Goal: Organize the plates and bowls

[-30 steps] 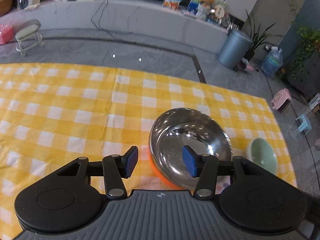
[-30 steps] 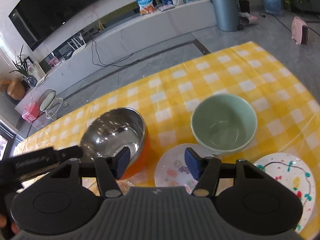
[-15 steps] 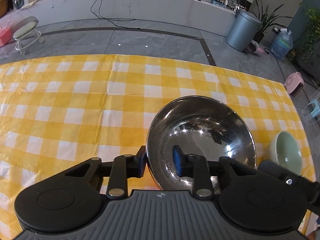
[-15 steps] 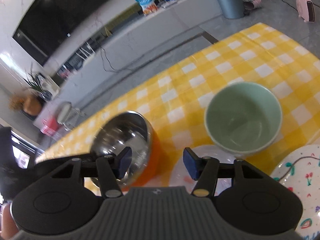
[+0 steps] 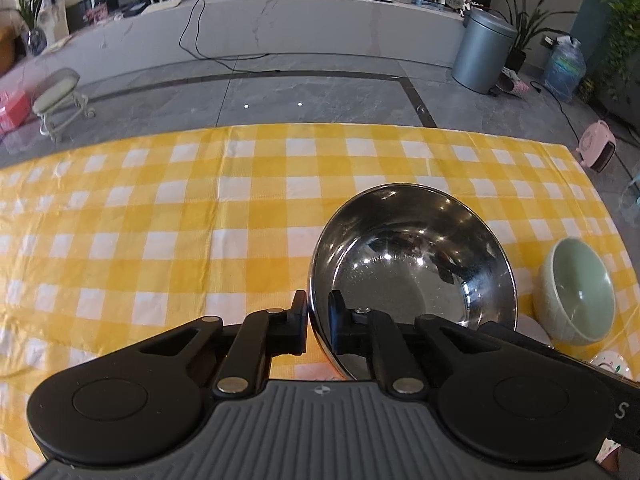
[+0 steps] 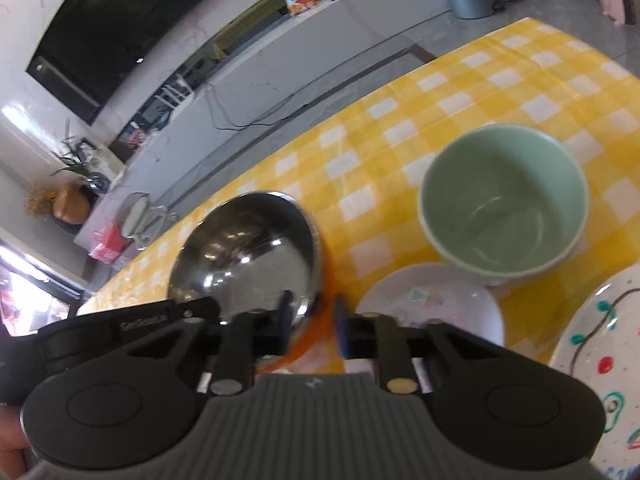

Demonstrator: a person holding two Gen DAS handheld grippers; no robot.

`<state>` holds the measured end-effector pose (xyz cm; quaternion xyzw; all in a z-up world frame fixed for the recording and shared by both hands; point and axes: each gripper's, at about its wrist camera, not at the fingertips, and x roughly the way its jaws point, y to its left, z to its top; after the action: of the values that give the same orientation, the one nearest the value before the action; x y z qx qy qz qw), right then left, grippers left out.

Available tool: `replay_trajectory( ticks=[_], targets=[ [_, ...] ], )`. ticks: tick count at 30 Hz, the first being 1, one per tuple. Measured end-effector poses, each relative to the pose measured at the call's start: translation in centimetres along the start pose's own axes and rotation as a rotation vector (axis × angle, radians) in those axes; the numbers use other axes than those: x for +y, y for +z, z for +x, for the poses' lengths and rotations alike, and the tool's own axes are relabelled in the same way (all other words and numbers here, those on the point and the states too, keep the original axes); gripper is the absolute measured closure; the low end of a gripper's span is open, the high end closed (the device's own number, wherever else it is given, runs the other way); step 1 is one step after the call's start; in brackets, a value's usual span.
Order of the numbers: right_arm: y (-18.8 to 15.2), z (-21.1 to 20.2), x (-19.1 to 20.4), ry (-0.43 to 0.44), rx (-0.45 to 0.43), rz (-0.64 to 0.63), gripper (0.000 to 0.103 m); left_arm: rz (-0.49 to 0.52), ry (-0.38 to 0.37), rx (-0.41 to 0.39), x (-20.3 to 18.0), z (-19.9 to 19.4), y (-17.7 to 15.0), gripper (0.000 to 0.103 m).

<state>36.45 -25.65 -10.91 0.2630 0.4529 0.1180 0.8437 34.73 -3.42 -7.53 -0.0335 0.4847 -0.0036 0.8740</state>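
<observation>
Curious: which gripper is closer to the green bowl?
Right. Both grippers are closing on the steel bowl's rim: the right gripper on the green bowl's side, the left gripper opposite.

a lone "s" on the right tool's body [image 5: 621, 411]; other lettering too blurred.

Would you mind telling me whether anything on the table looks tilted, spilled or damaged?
Nothing looks spilled or broken. The steel bowl has both grippers closing on its rim, the left gripper and the right gripper. The green bowl stands upright and empty.
</observation>
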Motion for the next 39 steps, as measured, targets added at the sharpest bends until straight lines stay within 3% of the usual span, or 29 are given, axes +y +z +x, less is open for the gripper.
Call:
replay_trajectory(
  ticks=[11,21,30,39],
  targets=[
    [-0.1,-2.3,1.2,-0.020,-0.045,-0.039,0.092,-0.034,-0.014,-0.028,-0.2,-2.8,-0.2,0.093],
    [-1.3,-9.0,5.0,0.039,-0.105,-0.138,0.092,-0.135,-0.051,-0.114,2.4,-10.2,-2.4,0.092],
    [-4.8,-14.6,10.3,0.095,-0.111,-0.255,0.093,-0.254,-0.040,-0.196,5.7,-16.9,-5.6,0.092],
    [-10.2,-18.8,11.1,0.097,-0.060,-0.237,0.093,-0.299,-0.076,-0.195,7.5,-20.6,-10.1,0.091]
  ],
)
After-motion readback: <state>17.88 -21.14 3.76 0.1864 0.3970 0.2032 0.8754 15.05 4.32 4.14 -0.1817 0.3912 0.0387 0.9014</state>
